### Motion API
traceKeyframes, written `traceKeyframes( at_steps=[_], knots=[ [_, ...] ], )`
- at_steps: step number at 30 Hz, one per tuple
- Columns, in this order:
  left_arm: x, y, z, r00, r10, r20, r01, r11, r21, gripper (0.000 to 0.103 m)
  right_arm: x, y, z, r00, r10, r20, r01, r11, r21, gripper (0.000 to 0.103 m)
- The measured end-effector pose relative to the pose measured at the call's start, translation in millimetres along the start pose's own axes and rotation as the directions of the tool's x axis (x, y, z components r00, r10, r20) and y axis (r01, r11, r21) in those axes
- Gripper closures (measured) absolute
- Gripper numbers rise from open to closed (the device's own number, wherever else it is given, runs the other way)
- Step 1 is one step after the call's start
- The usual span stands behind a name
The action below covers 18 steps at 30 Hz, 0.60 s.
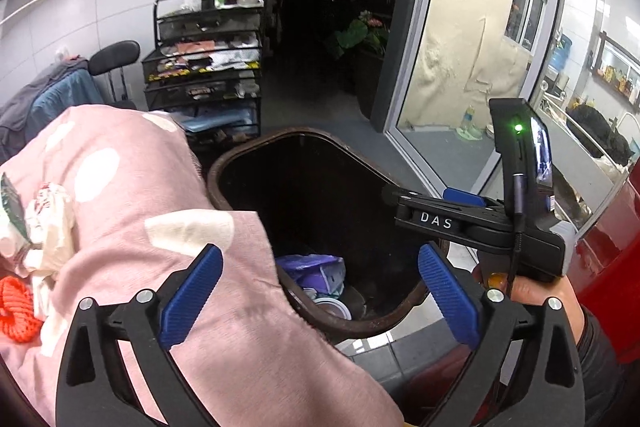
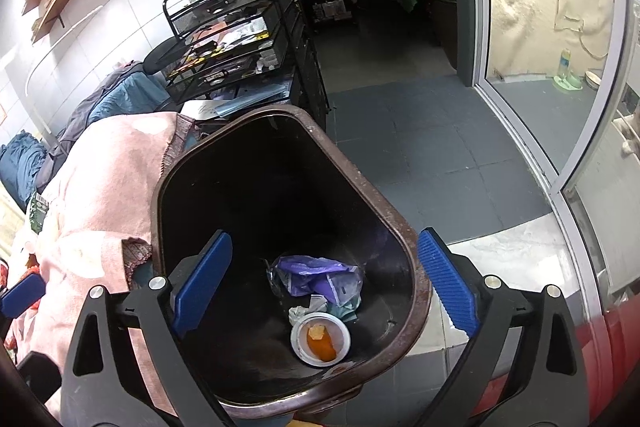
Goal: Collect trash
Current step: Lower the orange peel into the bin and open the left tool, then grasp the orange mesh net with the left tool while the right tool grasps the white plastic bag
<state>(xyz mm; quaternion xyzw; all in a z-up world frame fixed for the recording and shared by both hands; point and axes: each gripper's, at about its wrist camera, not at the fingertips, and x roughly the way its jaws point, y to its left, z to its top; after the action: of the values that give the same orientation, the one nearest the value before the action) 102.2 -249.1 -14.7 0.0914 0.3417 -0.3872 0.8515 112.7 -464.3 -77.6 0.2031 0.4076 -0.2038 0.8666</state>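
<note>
A brown trash bin (image 2: 400,223) stands open beside a pink spotted blanket (image 2: 100,187). At its bottom lie a purple wrapper (image 2: 316,275), a crumpled tissue (image 2: 298,313) and a white cup with orange residue (image 2: 320,337). My right gripper (image 2: 326,283) hangs open above the bin's mouth with nothing between its pads. My left gripper (image 1: 320,295) is open too, its jaws empty, straddling the blanket's edge and the bin rim (image 1: 224,163). On the blanket (image 1: 132,195) at far left lie crumpled white paper (image 1: 44,223), orange netting (image 1: 16,307) and a green packet (image 1: 12,203).
A black mesh cart (image 1: 208,67) with bottles on top stands behind the bin. A glass door (image 1: 460,47) stands open on the right beside a dark doorway. Dark grey floor tiles (image 2: 420,155) lie past the bin. A red surface (image 1: 600,267) sits at the near right.
</note>
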Motion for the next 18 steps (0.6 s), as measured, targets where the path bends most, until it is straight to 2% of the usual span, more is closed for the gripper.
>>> traceKeyframes(
  at_steps=[9,15,18],
  knots=[
    [-34.8,20.0,-20.4,0.997,0.061,0.055,-0.059,0.997,-0.04,0.006,-6.5,26.2,-7.2,0.998,0.057,-0.009,-0.058,0.997,-0.054,0.01],
    [-59.1,47.5,-32.6,0.99,0.104,0.095,-0.092,0.988,-0.124,0.006,-13.6,50.0,-10.9,0.994,0.112,-0.007,-0.112,0.99,-0.09,0.01],
    [-71.4,65.4,-38.9,0.981,0.163,0.11,-0.144,0.976,-0.162,0.006,-18.1,65.2,-13.5,0.989,0.145,-0.008,-0.145,0.982,-0.117,0.01]
  ],
)
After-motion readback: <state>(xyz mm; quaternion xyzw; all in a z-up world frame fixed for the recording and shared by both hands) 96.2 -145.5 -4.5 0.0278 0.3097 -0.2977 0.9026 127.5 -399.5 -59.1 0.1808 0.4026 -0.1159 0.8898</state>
